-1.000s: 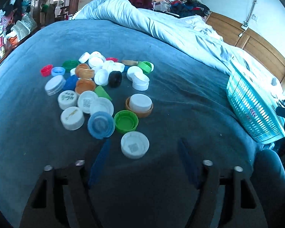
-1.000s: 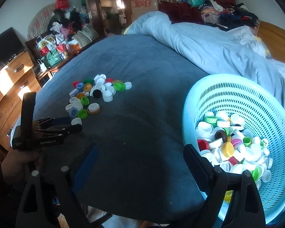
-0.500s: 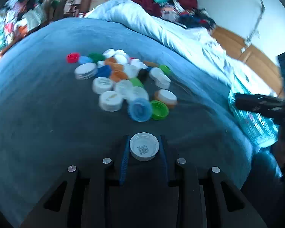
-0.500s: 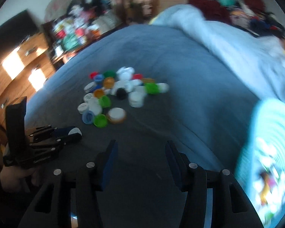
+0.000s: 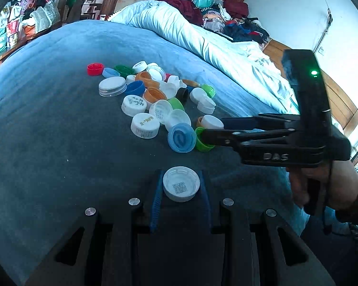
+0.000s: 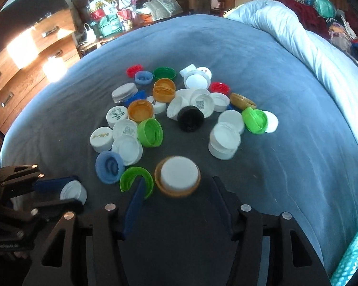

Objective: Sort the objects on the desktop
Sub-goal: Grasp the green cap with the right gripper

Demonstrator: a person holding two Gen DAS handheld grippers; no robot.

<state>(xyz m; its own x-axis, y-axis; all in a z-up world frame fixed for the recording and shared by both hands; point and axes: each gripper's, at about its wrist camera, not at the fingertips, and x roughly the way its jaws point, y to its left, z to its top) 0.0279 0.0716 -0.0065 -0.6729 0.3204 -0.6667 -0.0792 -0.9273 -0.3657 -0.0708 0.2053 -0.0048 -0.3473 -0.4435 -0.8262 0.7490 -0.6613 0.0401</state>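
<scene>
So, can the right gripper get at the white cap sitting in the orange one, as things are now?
Probably yes. The right gripper is open, with the white cap and the orange cap just ahead of its tips and nothing between. The green cap touches its left finger and may get nudged.

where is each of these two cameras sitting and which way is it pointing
Left wrist: sits on the left tool, looking forward and down over the bed at the cap pile; its own fingers pinch a white QR cap, and the right tool and the hand holding it enter from the right.
Right wrist: sits on the right tool, looking down at the same pile; its fingers straddle an orange-and-white cap, the left tool at lower left.
Shared: the pile, the QR cap, each other's tool.
</scene>
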